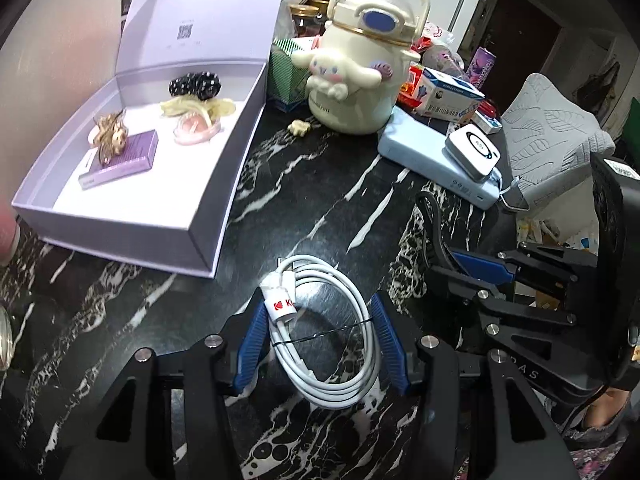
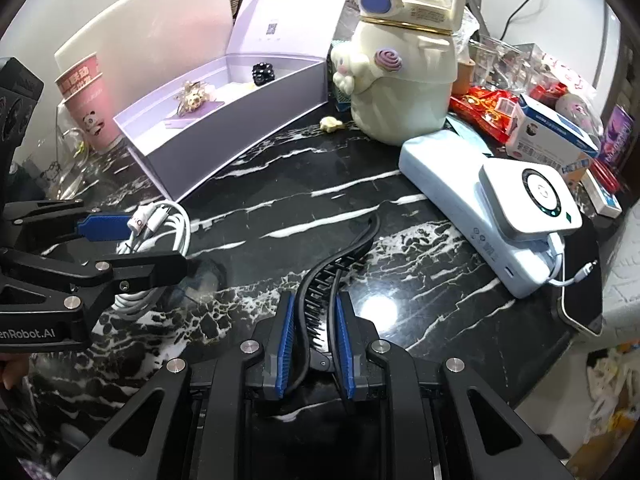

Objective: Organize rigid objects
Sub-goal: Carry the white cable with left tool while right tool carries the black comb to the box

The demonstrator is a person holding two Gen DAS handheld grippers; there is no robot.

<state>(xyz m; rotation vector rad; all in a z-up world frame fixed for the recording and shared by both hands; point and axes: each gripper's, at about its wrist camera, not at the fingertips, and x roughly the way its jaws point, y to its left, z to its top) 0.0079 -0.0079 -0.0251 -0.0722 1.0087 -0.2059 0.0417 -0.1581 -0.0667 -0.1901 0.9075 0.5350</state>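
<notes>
A coiled white cable point(image 1: 324, 332) lies on the black marble table point(image 1: 320, 184) between the open blue pads of my left gripper point(image 1: 318, 340); the pads stand on either side without squeezing it. In the right wrist view the left gripper point(image 2: 156, 240) straddles the same cable point(image 2: 160, 224). My right gripper point(image 2: 312, 334) is shut on a black hair clip point(image 2: 332, 268) with comb teeth, held low over the table. The clip point(image 1: 436, 232) and right gripper point(image 1: 472, 268) show in the left wrist view. An open lilac box point(image 1: 132, 152) holds hair accessories and a purple case.
A cream Cinnamoroll jug point(image 1: 360, 68) stands behind. A light blue power bank point(image 2: 472, 216) with a white charger on top lies right, beside a phone point(image 2: 580, 280). Packets and boxes point(image 2: 552, 128) crowd the back right. A pink cup point(image 2: 84, 92) stands left.
</notes>
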